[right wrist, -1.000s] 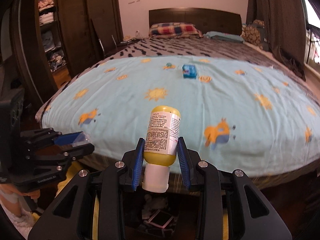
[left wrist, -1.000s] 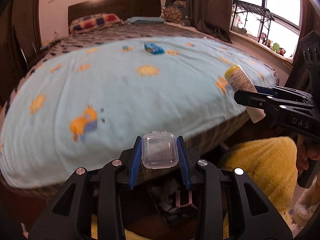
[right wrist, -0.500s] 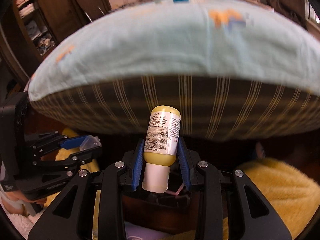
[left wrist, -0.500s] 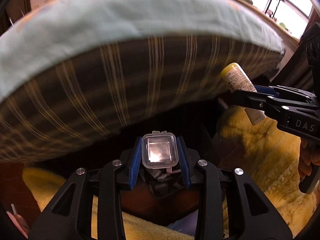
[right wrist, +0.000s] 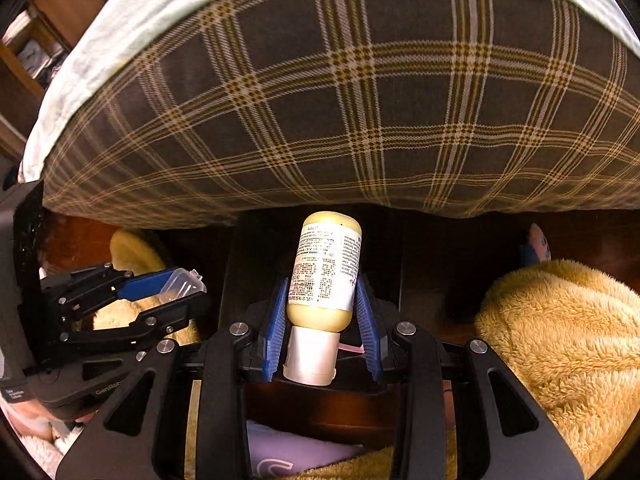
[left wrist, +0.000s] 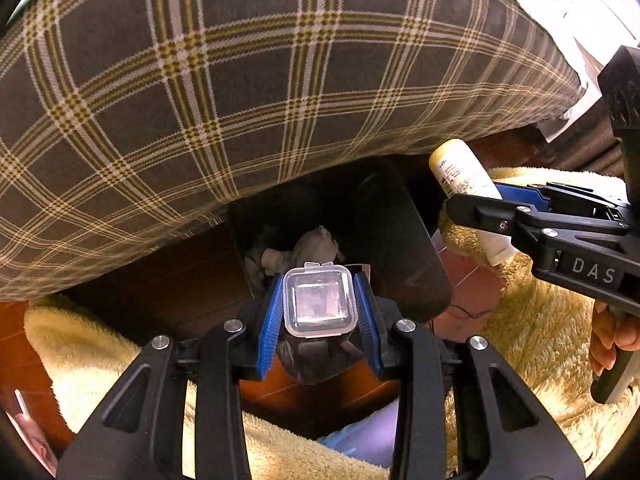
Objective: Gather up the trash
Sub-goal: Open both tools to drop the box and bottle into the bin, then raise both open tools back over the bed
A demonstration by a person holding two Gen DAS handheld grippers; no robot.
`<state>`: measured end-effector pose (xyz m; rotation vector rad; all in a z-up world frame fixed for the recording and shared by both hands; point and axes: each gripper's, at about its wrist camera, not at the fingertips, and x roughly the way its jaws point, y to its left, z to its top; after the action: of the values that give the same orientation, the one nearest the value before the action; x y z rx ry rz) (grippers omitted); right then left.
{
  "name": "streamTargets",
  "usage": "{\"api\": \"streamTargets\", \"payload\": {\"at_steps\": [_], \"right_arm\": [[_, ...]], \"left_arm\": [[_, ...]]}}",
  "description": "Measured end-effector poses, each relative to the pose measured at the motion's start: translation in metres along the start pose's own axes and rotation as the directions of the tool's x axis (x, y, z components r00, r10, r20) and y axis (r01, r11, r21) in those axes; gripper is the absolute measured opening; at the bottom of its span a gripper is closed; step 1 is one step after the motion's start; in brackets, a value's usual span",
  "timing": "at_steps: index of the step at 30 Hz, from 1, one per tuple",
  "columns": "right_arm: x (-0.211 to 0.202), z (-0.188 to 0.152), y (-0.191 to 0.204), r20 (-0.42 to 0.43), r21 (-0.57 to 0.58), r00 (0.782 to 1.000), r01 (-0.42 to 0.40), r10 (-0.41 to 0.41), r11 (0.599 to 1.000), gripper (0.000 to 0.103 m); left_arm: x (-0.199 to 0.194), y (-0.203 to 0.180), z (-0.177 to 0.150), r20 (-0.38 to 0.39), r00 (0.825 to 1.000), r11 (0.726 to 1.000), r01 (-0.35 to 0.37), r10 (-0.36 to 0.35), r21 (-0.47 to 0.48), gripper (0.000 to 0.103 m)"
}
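A brown plaid mattress side (left wrist: pixel 208 92) fills the background. The left gripper (left wrist: pixel 319 310) clamps a clear square plastic box (left wrist: pixel 318 300) above a dark bin (left wrist: pixel 384 240); the right gripper (right wrist: pixel 322 320), marked "DAS", clamps a yellow labelled bottle (right wrist: pixel 326 268), cap down.

bedspread (left wrist: pixel 200 92): dark grey, yellow-white plaid | sheet (right wrist: pixel 120 40): pale aqua | bottle (right wrist: pixel 326 268): yellow, white label and cap | box (left wrist: pixel 318 304): clear | tongs' pads (left wrist: pixel 269 322): blue | blanket (right wrist: pixel 560 340): fuzzy yellow | bin (left wrist: pixel 400 248): black

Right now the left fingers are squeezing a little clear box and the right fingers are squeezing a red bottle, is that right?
Not quite. The bottle in the right gripper is yellow with a white cap, as the right wrist view shows. The left gripper does squeeze a little clear box.
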<state>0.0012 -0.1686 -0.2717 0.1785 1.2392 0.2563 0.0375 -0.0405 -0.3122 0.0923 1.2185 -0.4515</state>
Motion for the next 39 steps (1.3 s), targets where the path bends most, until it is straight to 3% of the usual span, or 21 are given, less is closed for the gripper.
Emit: {"api": "streamTargets", "payload": {"at_steps": [4,5,8,16,19,27,34,39], "right_arm": [[0.002,0.003,-0.003,-0.008,0.002,1.0,0.007,-0.007,1.0,0.037],[0.001,0.005,-0.003,-0.006,0.006,1.0,0.009,-0.009,1.0,0.045],[-0.003,0.009,-0.008,0.017,0.024,1.0,0.023,-0.023,0.999,0.064],[-0.029,0.019,-0.021,0.099,0.082,0.995,-0.017,0.009,0.997,0.084],[-0.044,0.024,-0.019,0.136,0.075,0.99,-0.036,0.026,0.996,0.086],[-0.102,0.045,-0.004,0.261,0.034,0.965,-0.049,0.038,0.998,0.088],[-0.152,0.089,0.015,0.386,-0.075,0.922,0.039,-0.007,0.996,0.089],[-0.163,0.131,0.013,0.427,-0.095,0.904,0.077,-0.029,0.993,0.089]], "left_arm": [[0.006,-0.007,0.002,-0.013,1.0,1.0,-0.004,0.004,0.005,0.034],[0.007,-0.007,0.002,-0.013,1.0,1.0,-0.008,0.008,0.003,0.036],[0.004,-0.003,0.003,0.001,1.0,1.0,-0.016,0.016,-0.014,0.051],[-0.029,0.008,0.006,0.081,0.996,0.999,-0.035,0.038,-0.039,0.087],[-0.052,0.009,0.009,0.13,0.99,0.998,-0.055,0.058,-0.026,0.093],[-0.117,0.003,0.025,0.265,0.96,0.996,-0.092,0.09,-0.006,0.095],[-0.156,0.006,0.06,0.356,0.927,0.991,-0.131,0.118,0.014,0.095],[-0.172,0.018,0.099,0.402,0.9,0.983,-0.183,0.166,0.003,0.095]]}}
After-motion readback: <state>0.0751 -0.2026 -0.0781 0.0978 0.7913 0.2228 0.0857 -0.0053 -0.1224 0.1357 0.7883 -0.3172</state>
